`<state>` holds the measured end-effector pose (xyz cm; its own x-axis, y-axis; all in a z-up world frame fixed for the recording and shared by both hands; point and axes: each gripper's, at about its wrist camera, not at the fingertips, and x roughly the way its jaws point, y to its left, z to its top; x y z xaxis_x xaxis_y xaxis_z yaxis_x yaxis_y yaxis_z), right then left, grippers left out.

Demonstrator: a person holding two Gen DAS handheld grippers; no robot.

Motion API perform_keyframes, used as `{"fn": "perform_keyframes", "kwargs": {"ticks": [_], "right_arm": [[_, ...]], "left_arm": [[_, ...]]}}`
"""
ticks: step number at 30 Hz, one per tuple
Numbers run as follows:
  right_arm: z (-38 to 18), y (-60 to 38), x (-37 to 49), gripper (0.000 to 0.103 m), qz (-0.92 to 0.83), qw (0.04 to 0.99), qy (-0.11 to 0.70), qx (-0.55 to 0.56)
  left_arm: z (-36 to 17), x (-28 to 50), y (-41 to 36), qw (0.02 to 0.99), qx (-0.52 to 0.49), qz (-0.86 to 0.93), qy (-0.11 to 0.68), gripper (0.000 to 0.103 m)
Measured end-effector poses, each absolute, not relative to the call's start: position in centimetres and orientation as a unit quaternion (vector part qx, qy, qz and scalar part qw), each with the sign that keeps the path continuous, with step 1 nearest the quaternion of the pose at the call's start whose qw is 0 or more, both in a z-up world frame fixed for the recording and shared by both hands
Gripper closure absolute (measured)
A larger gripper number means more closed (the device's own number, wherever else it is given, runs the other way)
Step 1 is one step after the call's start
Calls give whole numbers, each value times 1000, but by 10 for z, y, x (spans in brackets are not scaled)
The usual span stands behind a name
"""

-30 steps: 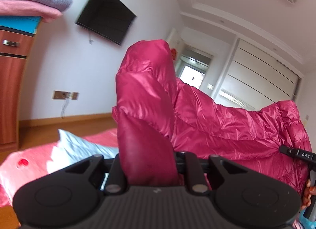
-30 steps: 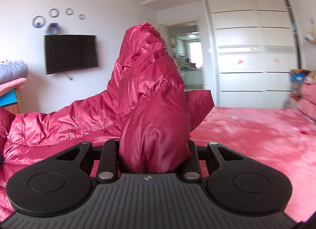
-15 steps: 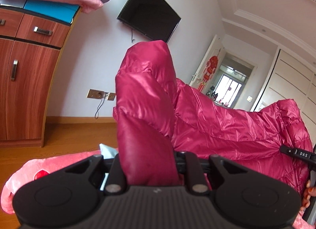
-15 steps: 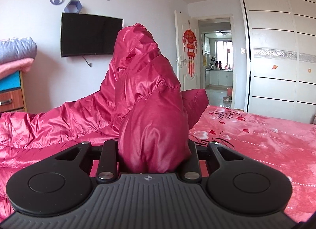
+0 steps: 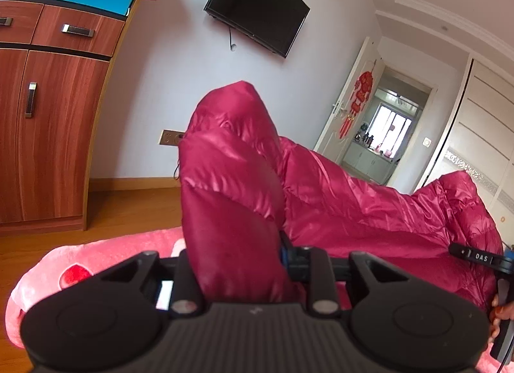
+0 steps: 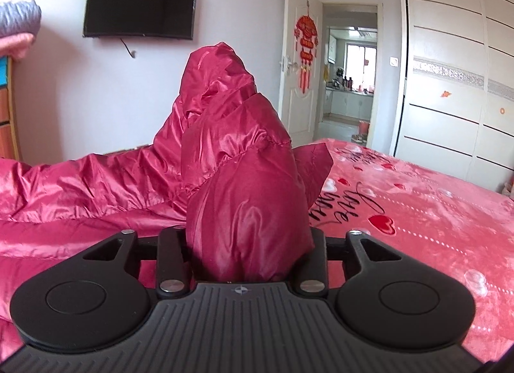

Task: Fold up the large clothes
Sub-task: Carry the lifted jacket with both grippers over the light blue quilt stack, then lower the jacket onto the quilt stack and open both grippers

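Both tools, the left gripper [image 5: 247, 276] and right gripper [image 6: 247, 257], are opening around bunched folds of the red down jacket [image 6: 237, 154], so each should spread fully and withdraw straight back, leaving the fold flat on the pink bedspread [image 6: 433, 222].

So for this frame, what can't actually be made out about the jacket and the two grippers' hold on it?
- Left gripper fingertips: left wrist view, buried in the red jacket bunched between the opening jaws.
- Right gripper pads: right wrist view, covered by the jacket fold; jaws opening too.
- Which jacket part each holds: bunching hides it.
- Jacket's overall layout on the bed: cut off at the left edge.
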<state>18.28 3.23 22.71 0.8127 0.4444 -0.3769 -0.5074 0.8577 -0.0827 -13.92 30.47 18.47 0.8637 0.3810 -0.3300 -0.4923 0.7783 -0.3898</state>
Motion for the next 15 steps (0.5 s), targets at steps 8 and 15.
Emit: {"fn": "perform_keyframes", "kwargs": {"ticks": [8,15], "right_arm": [[217,10,184,3,197,960,182,-84],[222,-30,164,3,167,971,165,-38]], "left_arm": [[191,-148,303,927,-255,250,117,60],[214,-177,278,929,-215,280,107,40]]}}
